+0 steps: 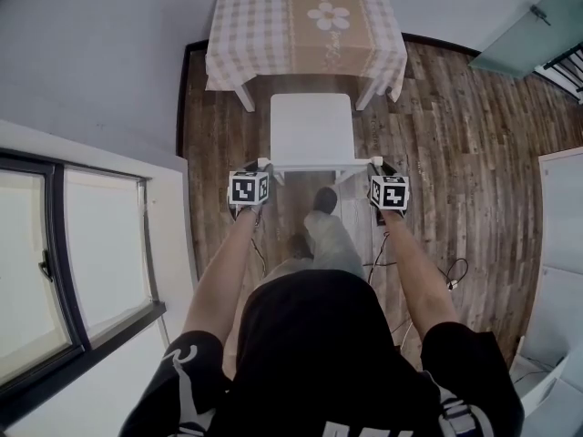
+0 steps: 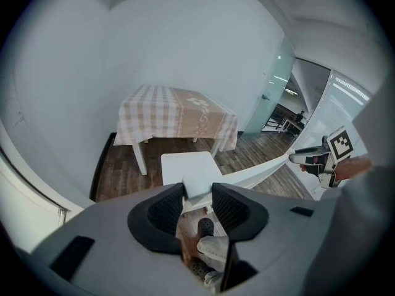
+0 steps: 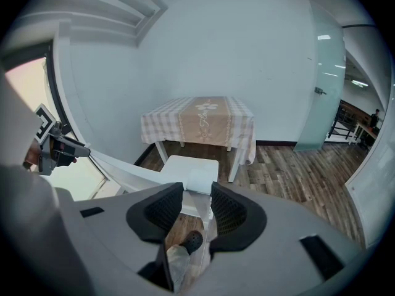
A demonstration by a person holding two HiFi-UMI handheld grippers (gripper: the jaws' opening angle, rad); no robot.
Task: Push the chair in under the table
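Observation:
A white chair (image 1: 311,127) stands on the wooden floor, its seat front at the near edge of the table (image 1: 305,25). The table has white legs, a checked cloth and a tan runner with a flower. My left gripper (image 1: 263,165) is closed on the left end of the chair's back rail. My right gripper (image 1: 374,165) is closed on the right end. In the left gripper view the white rail end fills the gap at my left gripper (image 2: 197,196), with the seat (image 2: 188,164) beyond. My right gripper (image 3: 196,193) shows the same hold in its own view.
A wall and a window (image 1: 55,262) run along the left. Cables (image 1: 451,276) lie on the floor at the right, near a white cabinet (image 1: 560,244). A glass door (image 1: 519,35) is at the back right. The person's shoe (image 1: 325,198) is just behind the chair.

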